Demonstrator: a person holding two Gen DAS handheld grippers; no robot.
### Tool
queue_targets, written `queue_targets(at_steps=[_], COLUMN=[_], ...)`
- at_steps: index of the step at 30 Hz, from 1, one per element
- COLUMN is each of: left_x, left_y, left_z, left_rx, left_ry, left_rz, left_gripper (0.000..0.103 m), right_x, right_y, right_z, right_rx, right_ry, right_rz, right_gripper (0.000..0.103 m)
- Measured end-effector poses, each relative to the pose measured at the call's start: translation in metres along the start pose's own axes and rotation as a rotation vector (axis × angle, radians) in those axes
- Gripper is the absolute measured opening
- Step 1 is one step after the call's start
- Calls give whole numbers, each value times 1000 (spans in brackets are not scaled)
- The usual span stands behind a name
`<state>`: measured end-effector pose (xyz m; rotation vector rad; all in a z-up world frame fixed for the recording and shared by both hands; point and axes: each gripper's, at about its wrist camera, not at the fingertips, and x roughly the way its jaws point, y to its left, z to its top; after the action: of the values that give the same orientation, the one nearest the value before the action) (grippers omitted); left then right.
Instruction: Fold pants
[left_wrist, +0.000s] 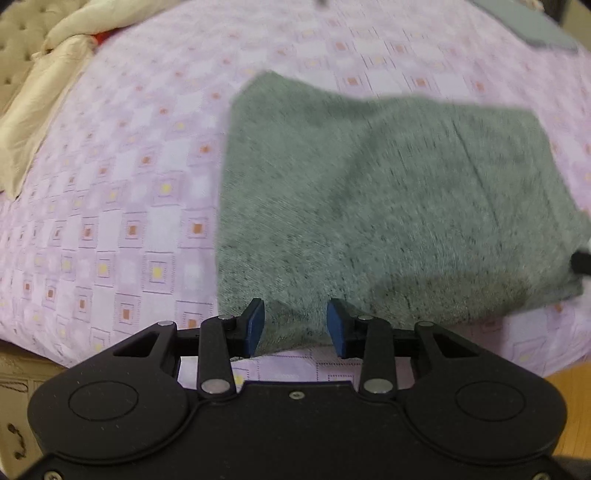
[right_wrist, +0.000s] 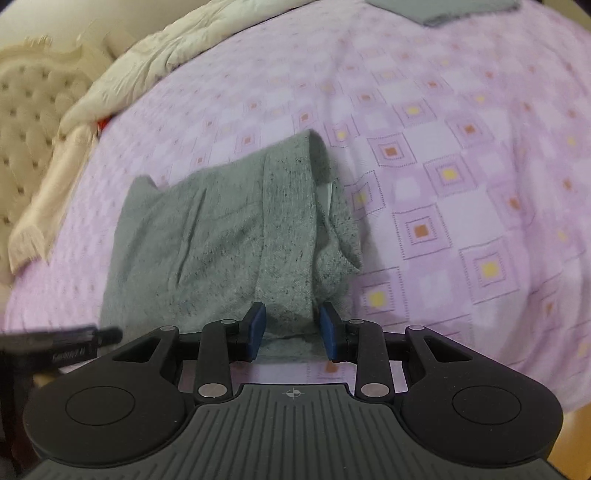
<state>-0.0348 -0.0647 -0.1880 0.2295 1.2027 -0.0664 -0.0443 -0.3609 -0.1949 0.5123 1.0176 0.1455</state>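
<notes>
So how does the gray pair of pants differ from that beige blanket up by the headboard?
The gray pants lie folded into a compact, fairly flat block in the middle of the pink bedsheet; the beige blanket is crumpled loosely at the bed's edge. The pants are speckled knit, the blanket smooth and slightly shiny. Both rest on the same sheet.
</notes>
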Motion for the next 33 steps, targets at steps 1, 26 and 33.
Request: queue_targets(at_steps=[1, 26, 33], left_x=[-5, -35, -21], left_y=[3, 31, 28], left_z=[-2, 16, 80], left_rx=[-13, -32, 15], left_ry=[-10, -74, -121], left_rz=[4, -5, -48], left_gripper=[46, 46, 46], right_x=[2, -40, -16], right_y=[-3, 47, 80], right_z=[2, 25, 38], right_rx=[44, -341, -429], right_ry=[1, -183, -163], right_rz=[11, -160, -107], right_gripper=[33, 10, 10])
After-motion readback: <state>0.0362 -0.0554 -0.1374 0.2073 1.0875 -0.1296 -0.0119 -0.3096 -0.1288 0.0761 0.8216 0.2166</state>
